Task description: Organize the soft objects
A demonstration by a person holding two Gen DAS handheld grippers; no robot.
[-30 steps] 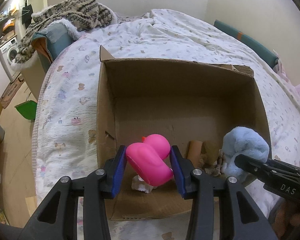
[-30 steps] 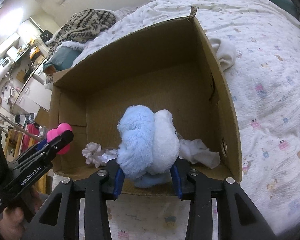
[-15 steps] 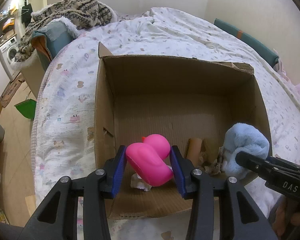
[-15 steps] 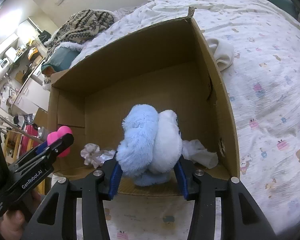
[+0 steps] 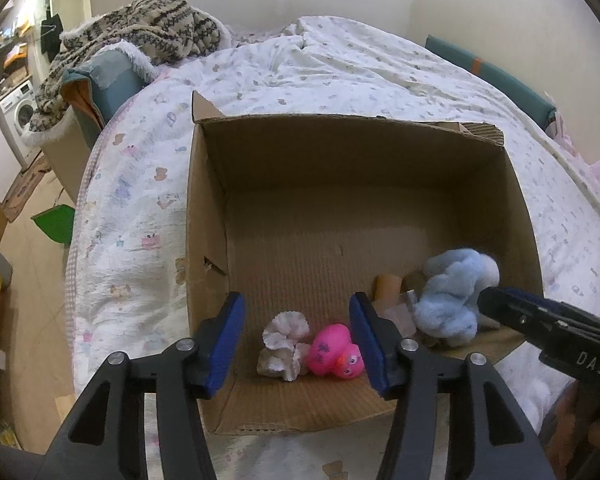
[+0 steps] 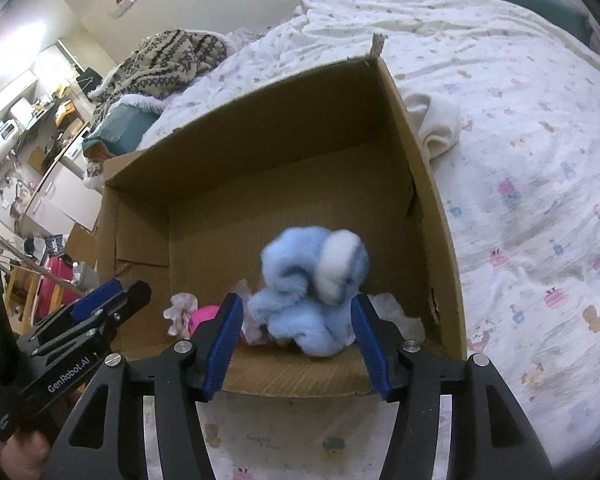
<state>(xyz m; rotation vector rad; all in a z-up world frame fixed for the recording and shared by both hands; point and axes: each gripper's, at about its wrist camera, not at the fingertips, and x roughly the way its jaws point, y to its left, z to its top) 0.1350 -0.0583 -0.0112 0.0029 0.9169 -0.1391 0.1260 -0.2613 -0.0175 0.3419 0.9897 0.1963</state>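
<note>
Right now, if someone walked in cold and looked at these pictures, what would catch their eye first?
Probably the open cardboard box on the bed's patterned quilt, with a bright pink rubber duck lying on its floor near the front, beside a pale frilly scrap. Next, the fluffy blue plush, blurred, inside the box on its right side. The left gripper and right gripper hang over the near edge; their jaws have just been opening, and neither presses on a toy.
</note>
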